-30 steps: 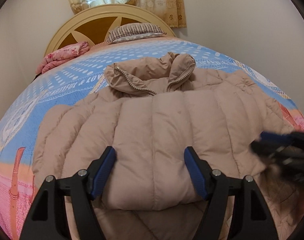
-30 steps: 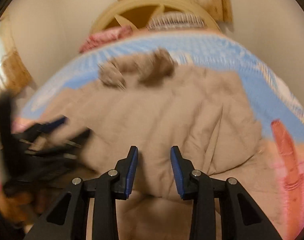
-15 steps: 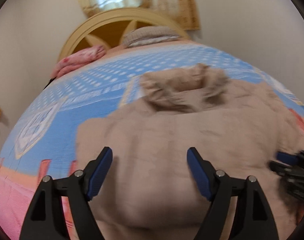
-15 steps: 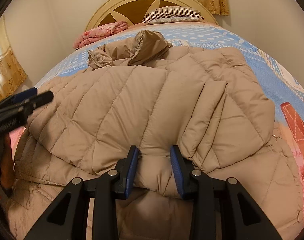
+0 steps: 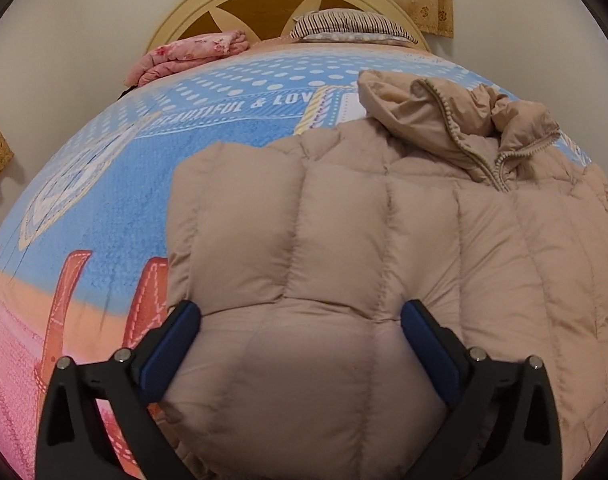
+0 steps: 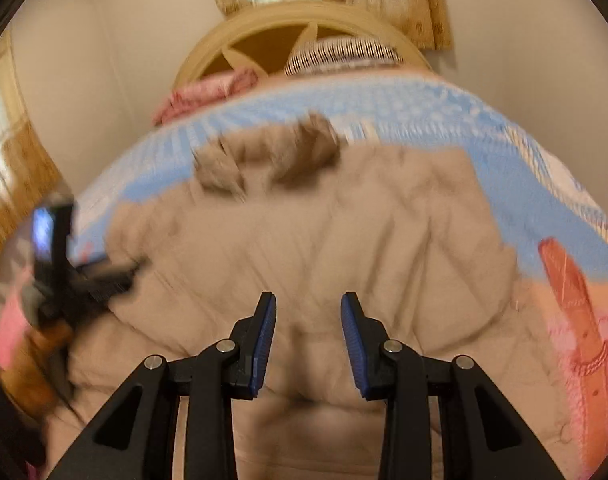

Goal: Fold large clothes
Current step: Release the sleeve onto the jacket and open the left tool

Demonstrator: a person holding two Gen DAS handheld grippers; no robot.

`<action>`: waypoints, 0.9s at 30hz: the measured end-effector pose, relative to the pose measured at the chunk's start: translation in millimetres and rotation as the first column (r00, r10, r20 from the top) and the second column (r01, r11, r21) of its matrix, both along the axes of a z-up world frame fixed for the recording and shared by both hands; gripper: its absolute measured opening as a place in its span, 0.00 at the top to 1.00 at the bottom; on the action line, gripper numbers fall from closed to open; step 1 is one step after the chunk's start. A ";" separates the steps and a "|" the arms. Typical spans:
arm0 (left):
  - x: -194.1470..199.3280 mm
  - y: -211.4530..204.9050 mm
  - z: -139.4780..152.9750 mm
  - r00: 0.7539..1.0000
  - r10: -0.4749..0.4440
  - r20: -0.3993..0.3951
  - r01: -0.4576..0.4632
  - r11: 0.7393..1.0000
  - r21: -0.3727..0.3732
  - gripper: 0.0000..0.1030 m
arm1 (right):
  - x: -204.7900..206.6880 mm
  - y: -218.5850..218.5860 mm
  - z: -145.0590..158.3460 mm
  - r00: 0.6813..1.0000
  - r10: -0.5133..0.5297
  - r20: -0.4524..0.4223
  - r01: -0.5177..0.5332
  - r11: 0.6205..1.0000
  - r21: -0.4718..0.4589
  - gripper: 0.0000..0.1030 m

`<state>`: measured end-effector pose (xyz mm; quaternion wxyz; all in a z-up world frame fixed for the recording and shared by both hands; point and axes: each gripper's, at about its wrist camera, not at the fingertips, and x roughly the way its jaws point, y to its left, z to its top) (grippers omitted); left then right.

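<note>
Left wrist view: the left gripper has its blue pads spread wide and its jaws are opening; a puffed fold of the beige down jacket bulges between them, but neither pad appears to press on it. This spacing suits a release of the bulky folded edge, so the padding can settle in place. Outward from the pads, the jacket fills the centre and right of the frame, lying on the blue and pink bedspread, with its zipped collar at upper right. Its left edge lies doubled inward, leaving bare bedspread at left.

Right wrist view: the right gripper holds its pads partly apart above the lower edge of the jacket. Motion blur prevents a firm reading, but no fabric appears pinched. The left gripper shows as a dark blur at the left edge, just beside the jacket's left side.
</note>
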<state>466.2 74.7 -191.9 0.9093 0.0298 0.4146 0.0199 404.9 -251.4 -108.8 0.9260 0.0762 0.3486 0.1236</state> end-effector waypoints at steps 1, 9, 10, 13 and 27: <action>-1.1 -0.2 0.1 1.000 0.000 0.001 0.000 1.000 -0.002 0.00 | 2.9 5.0 3.9 1.000 0.011 0.008 -0.011 1.000 -0.001 0.66; -3.6 -1.2 1.9 1.000 0.000 0.008 0.000 1.000 -0.007 0.00 | 52.8 40.9 -53.3 0.993 0.067 -0.101 -0.074 0.995 -0.062 0.66; -4.5 -1.9 2.5 1.000 0.000 0.008 0.000 1.000 -0.008 0.00 | 53.2 39.1 -59.0 0.993 0.066 -0.103 -0.071 0.996 -0.046 0.66; -10.1 -4.0 11.4 1.000 0.009 0.012 -0.009 1.000 0.014 0.00 | 51.7 37.1 -68.5 0.993 0.068 -0.093 -0.071 0.997 -0.034 0.66; 17.9 -47.5 8.7 0.999 -0.043 -0.018 0.045 0.990 0.131 0.00 | 48.7 29.0 -69.7 0.993 0.078 -0.088 -0.076 0.997 0.022 0.66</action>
